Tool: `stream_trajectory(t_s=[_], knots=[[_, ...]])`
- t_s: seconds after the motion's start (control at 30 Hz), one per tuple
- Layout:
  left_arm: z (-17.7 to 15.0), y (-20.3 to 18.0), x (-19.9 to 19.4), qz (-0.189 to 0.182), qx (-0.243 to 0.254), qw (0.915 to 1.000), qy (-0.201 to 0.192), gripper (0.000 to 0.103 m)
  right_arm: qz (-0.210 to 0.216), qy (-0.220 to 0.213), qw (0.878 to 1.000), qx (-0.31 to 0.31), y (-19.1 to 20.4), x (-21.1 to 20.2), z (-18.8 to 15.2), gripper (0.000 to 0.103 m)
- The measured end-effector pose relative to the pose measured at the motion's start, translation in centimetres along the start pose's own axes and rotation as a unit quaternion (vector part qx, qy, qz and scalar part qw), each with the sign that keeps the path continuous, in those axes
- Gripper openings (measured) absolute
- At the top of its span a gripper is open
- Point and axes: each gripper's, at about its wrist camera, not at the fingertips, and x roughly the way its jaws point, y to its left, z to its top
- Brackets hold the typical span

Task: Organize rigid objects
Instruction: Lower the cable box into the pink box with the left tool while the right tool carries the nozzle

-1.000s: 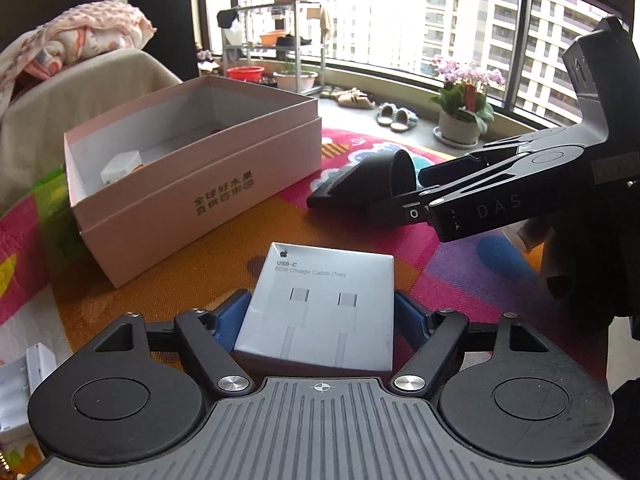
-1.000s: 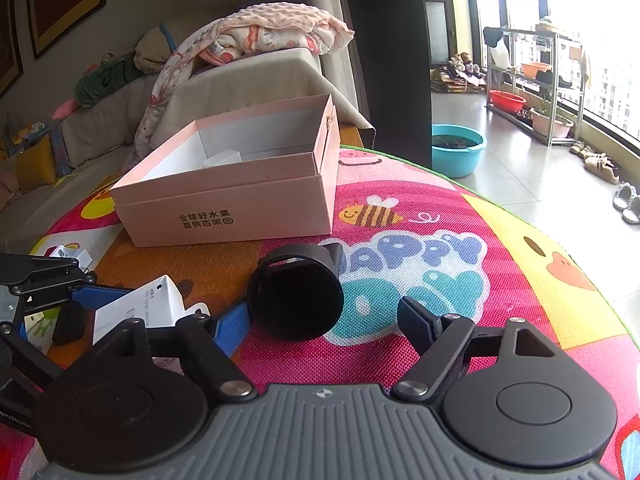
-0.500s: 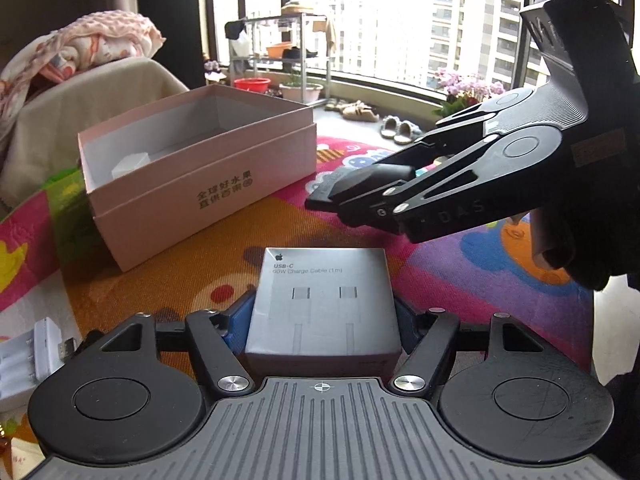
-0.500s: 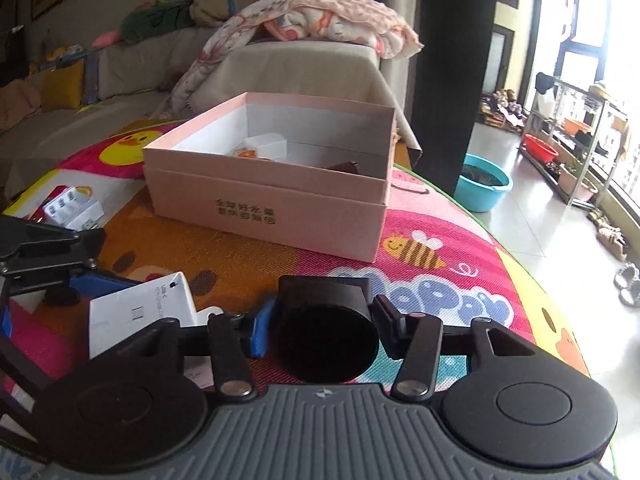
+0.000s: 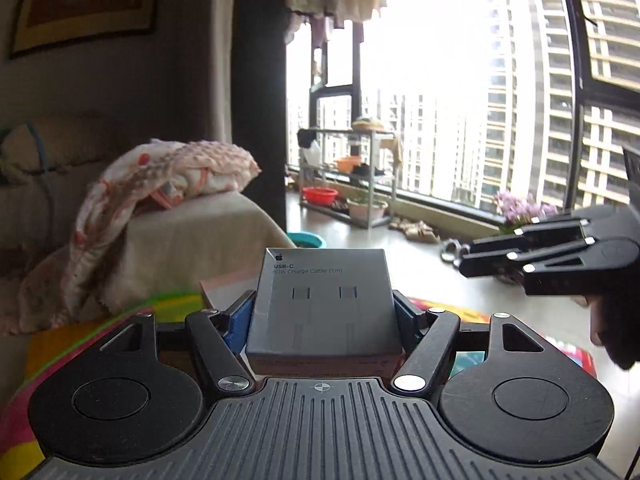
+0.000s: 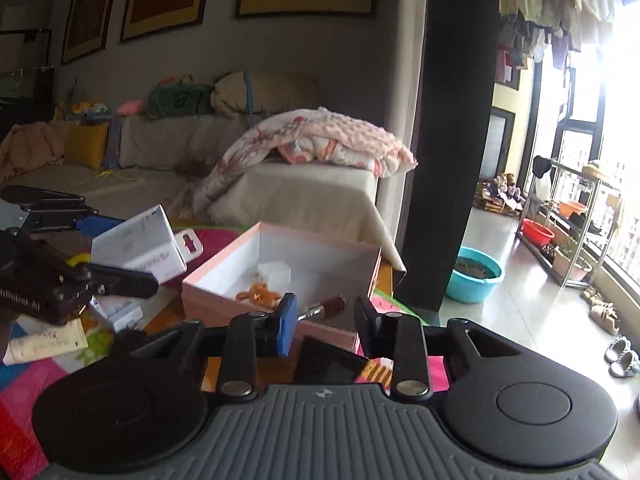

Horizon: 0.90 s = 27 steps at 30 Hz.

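Note:
My left gripper point(image 5: 322, 312) is shut on a white USB-C cable box point(image 5: 324, 304) and holds it raised above the table; the same box shows in the right wrist view point(image 6: 140, 246). My right gripper point(image 6: 325, 322) hangs in front of the open pink box point(image 6: 280, 272). A black cylindrical object point(image 6: 328, 364) sits low between its fingers, partly hidden, and the jaws look narrowed around it. Inside the pink box lie a white block point(image 6: 274, 276), a small orange toy point(image 6: 258, 294) and a dark red item point(image 6: 332, 305).
White packets and a tube point(image 6: 44, 344) lie on the colourful mat point(image 6: 24, 392) left of the pink box. A sofa with a pink blanket point(image 6: 320, 140) stands behind the table. A teal basin point(image 6: 476, 278) sits on the floor to the right.
Both grippers have risen and tilted up. The cable box left the mat in my left gripper. The black cylinder came up with my right gripper, now nearer the pink box.

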Motion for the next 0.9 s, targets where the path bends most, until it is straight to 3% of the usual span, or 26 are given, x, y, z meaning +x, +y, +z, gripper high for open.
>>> stream_trajectory(t_s=[0.1, 0.2, 0.23, 0.27, 0.33, 0.43, 0.53, 0.7, 0.73, 0.8, 0.83, 0.9], knots=[[0.2, 1.4, 0.3, 0.002, -0.043, 0.9991, -0.003, 0.074, -0.002, -0.001, 1.000, 0.004, -0.8, 0.4, 0.4, 0.023], [-1.4, 1.4, 0.2, -0.009, -0.062, 0.9979, 0.018, 0.074, -0.010, 0.010, 1.000, -0.001, -1.6, 0.6, -1.1, 0.025], [-2.4, 1.1, 0.1, -0.015, -0.064, 0.9974, 0.031, 0.074, -0.007, 0.020, 1.000, -0.002, -1.9, 0.8, -1.7, 0.037], [-3.1, 0.8, 0.3, -0.021, -0.065, 0.9968, 0.042, 0.074, -0.002, 0.033, 0.999, -0.002, -2.2, 1.2, -2.6, 0.061], [-4.9, 0.3, 0.6, -0.033, -0.068, 0.9948, 0.068, 0.074, 0.001, 0.052, 0.999, -0.002, -2.5, 1.9, -4.4, 0.084], [-6.8, -0.1, 1.2, -0.047, -0.082, 0.9911, 0.094, 0.074, 0.012, 0.094, 0.995, -0.001, -2.7, 3.4, -7.2, 0.084], [-7.9, -0.5, 1.2, -0.057, -0.089, 0.9887, 0.106, 0.074, 0.029, 0.136, 0.989, 0.045, -3.0, 5.6, -9.1, 0.084], [-8.7, -1.4, 1.0, -0.065, -0.084, 0.9865, 0.124, 0.074, 0.038, 0.128, 0.989, 0.062, -1.8, 6.7, -10.1, 0.084], [-8.9, -1.7, 1.1, -0.067, -0.081, 0.9859, 0.130, 0.074, 0.040, 0.125, 0.990, 0.059, -1.4, 6.8, -10.0, 0.080], [-9.4, -2.2, 1.2, -0.068, -0.075, 0.9851, 0.139, 0.074, 0.046, 0.136, 0.989, 0.039, -0.4, 7.2, -9.8, 0.062], [-9.7, -2.5, 1.1, -0.069, -0.072, 0.9845, 0.144, 0.074, 0.039, 0.147, 0.988, 0.020, 0.3, 7.5, -9.8, 0.048], [-10.2, -2.8, 1.1, -0.071, -0.068, 0.9833, 0.153, 0.074, 0.024, 0.147, 0.989, -0.014, 1.4, 7.3, -9.8, 0.049]])
